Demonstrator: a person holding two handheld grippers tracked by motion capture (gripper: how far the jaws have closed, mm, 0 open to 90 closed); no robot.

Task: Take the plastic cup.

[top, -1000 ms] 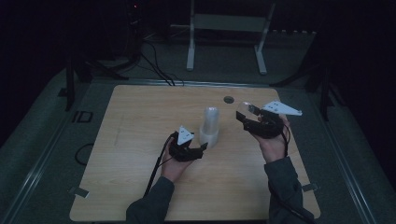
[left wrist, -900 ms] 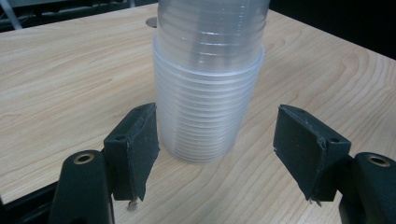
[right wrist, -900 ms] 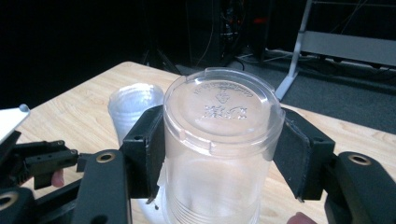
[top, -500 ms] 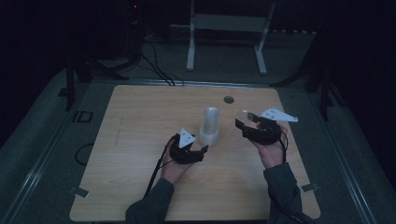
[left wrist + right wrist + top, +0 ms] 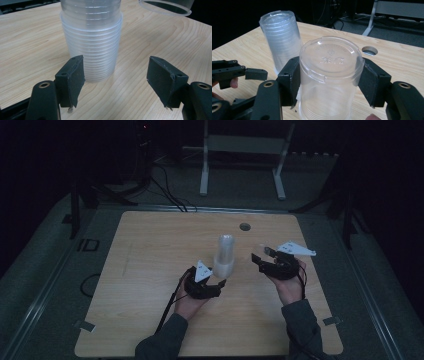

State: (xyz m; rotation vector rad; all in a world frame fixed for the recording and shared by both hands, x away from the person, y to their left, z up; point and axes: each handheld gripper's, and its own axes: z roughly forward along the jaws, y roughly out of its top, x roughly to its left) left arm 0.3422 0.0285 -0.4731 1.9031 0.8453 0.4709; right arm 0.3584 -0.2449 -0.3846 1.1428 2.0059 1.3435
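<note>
I'm looking into a dim room, its far side almost black. The light wooden table (image 5: 150, 270) has rounded corners and 1 round hole (image 5: 244, 226) near its far edge. It stands on grey carpet-like floor (image 5: 40, 270). Beyond it I see a pale frame (image 5: 242, 150) on 2 upright legs, with dark cables (image 5: 170, 195) trailing across the floor beside it. A metal rail (image 5: 35, 307) runs along the table's left side.

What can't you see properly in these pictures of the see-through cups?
- Stack of cups: top cut off by the left gripper view's upper edge.
- Single cup in the right gripper: its lower part runs off the picture's bottom edge.
- How many cups are stacked: rims too blurred.
</note>
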